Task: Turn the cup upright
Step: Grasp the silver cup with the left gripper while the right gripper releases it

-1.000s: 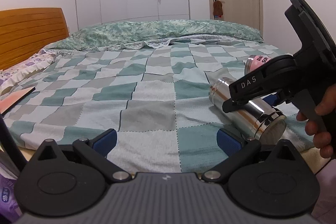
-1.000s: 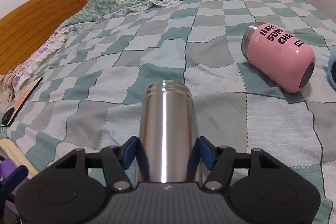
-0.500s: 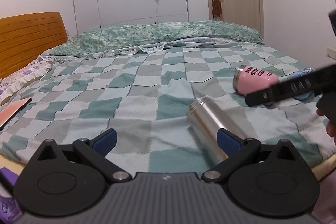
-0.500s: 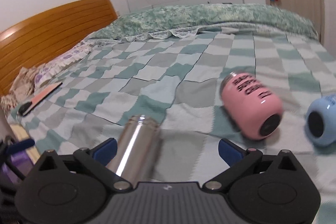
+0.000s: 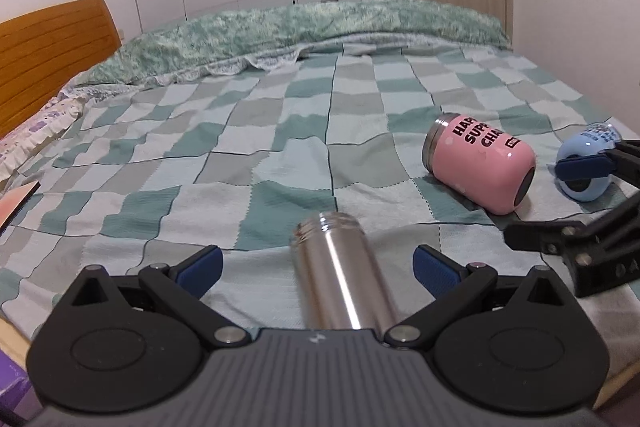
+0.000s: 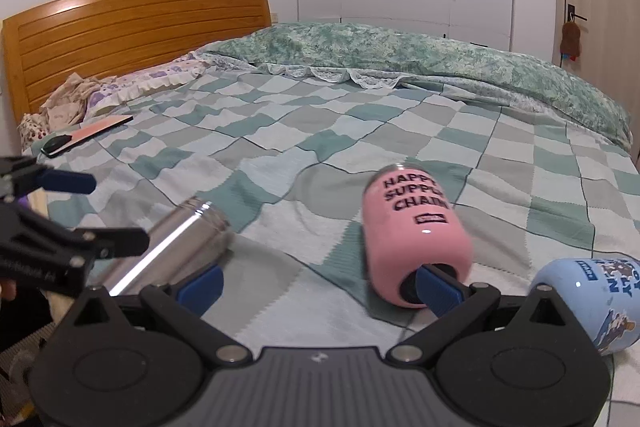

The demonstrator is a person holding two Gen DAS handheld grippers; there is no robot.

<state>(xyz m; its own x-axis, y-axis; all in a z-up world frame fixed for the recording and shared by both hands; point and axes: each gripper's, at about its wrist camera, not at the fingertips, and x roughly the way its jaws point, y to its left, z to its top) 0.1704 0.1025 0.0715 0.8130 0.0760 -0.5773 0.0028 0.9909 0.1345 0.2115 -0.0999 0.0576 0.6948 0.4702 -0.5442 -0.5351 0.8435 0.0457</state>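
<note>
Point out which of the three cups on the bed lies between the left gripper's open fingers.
The plain steel cup: it lies on its side, unprinted, between the left gripper's open fingers. The pink cup and blue cup lie farther right.

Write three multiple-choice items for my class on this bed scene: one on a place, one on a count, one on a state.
1. Where does the steel cup lie?
A. between the left gripper's open fingers
B. on the headboard
C. inside the pink cup

2. How many cups lie on the blanket?
A. one
B. three
C. five

3. How is the pink cup resting?
A. upright
B. upside down
C. on its side

Answers: 1 A, the steel body runs between both blue pads; 2 B, steel, pink and blue cup show; 3 C, its rim and base both face sideways.
</note>
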